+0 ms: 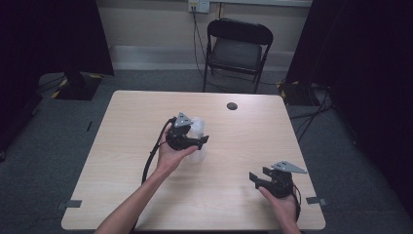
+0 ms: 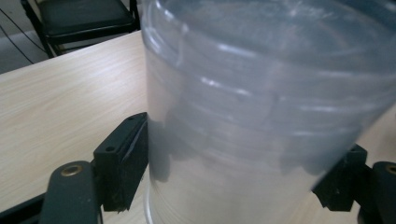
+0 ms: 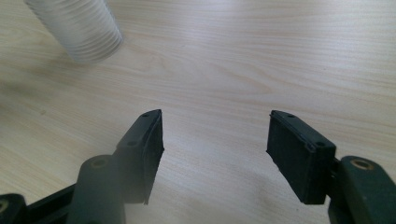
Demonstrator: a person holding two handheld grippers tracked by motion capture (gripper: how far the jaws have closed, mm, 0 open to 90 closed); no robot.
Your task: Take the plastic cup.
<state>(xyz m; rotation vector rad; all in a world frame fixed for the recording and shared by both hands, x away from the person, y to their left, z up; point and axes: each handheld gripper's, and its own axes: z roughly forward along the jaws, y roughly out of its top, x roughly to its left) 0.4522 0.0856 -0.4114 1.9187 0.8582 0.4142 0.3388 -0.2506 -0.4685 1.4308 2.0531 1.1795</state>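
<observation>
A clear ribbed plastic cup (image 2: 261,107), perhaps a stack of them, stands near the middle of the wooden table (image 1: 243,141). In the high view the cup (image 1: 198,127) appears as a pale blur. My left gripper (image 1: 198,141) is shut on the cup, one black jaw pressed against each side of it (image 2: 233,177). I cannot tell whether its base rests on the table. My right gripper (image 1: 256,176) rests near the front right of the table, open, with bare wood between its jaws (image 3: 215,144). The right gripper view has the cup (image 3: 81,30) far off at top left.
A small dark round object (image 1: 232,106) lies at the table's far side. A black folding chair (image 1: 237,46) stands beyond the far edge, with cables on the floor around it. Dark curtains hang at both sides.
</observation>
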